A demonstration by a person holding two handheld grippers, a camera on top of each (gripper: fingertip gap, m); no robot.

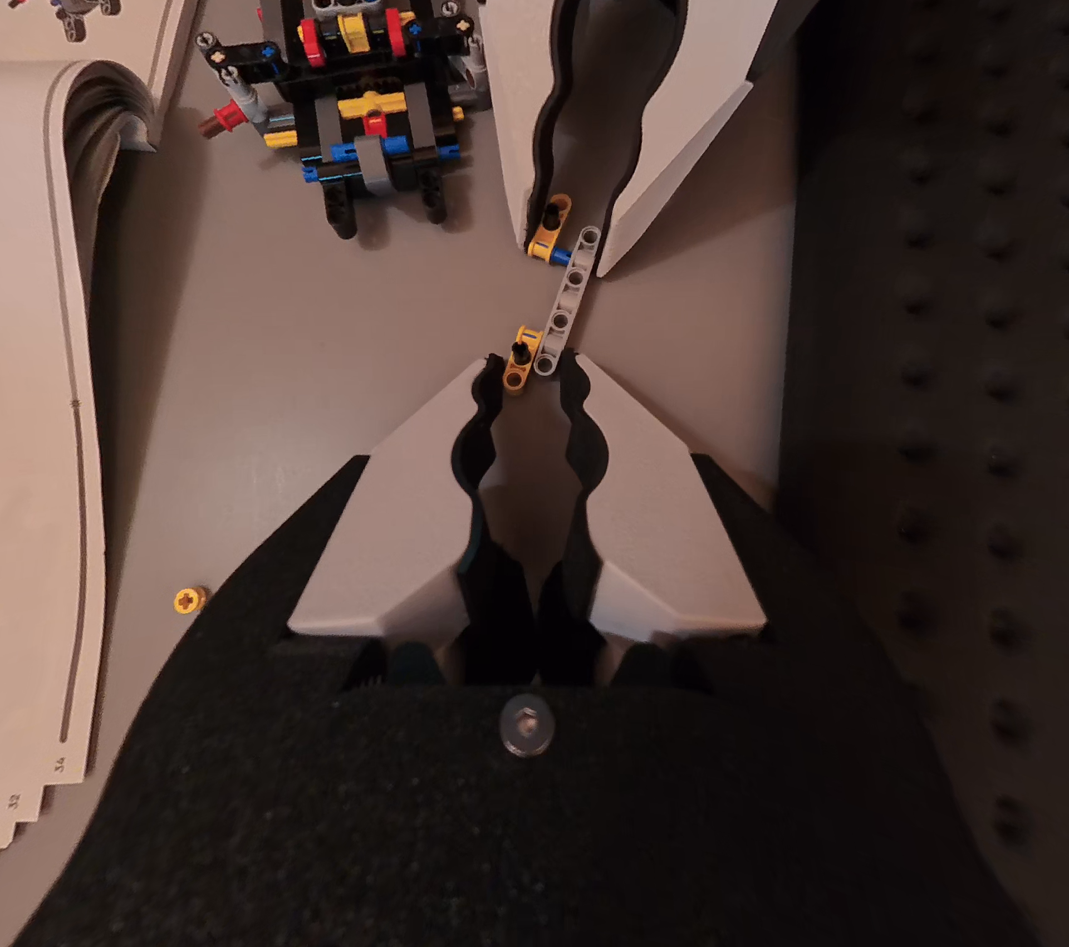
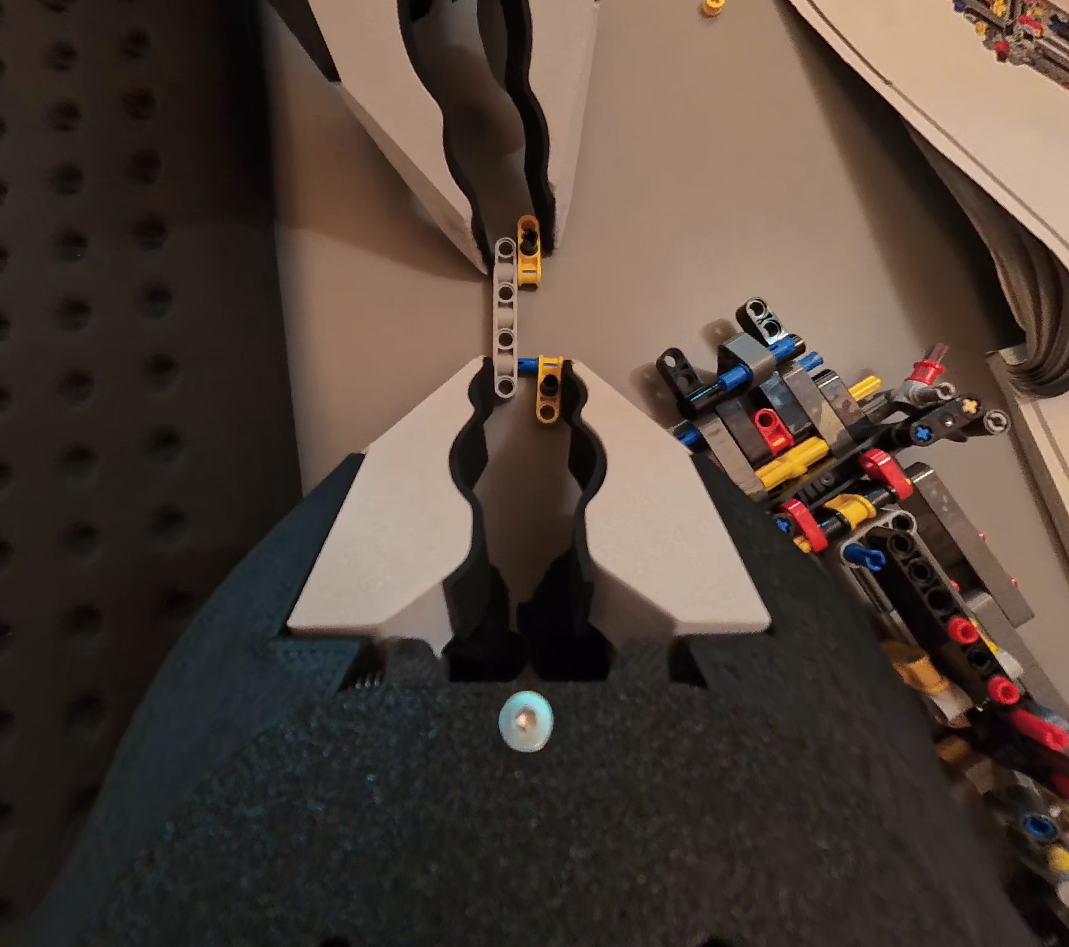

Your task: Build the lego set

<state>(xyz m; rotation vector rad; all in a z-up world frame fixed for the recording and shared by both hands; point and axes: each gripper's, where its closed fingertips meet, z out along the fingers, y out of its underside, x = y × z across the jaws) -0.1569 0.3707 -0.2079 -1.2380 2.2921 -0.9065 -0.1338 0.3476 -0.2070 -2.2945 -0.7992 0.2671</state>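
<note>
In my left wrist view, my left gripper (image 1: 531, 370) sits mid-frame with its fingers (image 1: 485, 381) nearly closed around the near end of a small sub-assembly: a yellow connector (image 1: 520, 361) and the lower end of the grey beam (image 1: 568, 303). The beam's long axis runs up and slightly right, straight to the right gripper (image 1: 570, 239) coming down from the top of the frame, which pinches a second yellow connector (image 1: 549, 228) joined to the beam's far end by a blue pin. The partly built model (image 1: 358, 69) lies upper left, well apart, with bare counter (image 1: 289, 341) between. A loose yellow bush (image 1: 190, 600) lies lower left, beside the open instruction booklet (image 1: 40, 398).

In my right wrist view, my own fingers (image 2: 578, 387) are narrowed onto the yellow connector, the blue pin (image 2: 527, 364) bridging to the beam just left of it. The beam runs straight up the frame to the left gripper. The model crowds the lower right, close to my right finger; a dark perforated mat (image 2: 115, 225) fills the left. I judge the next push should go along the pin, sideways to the beam; the upper middle counter offers the most room.
</note>
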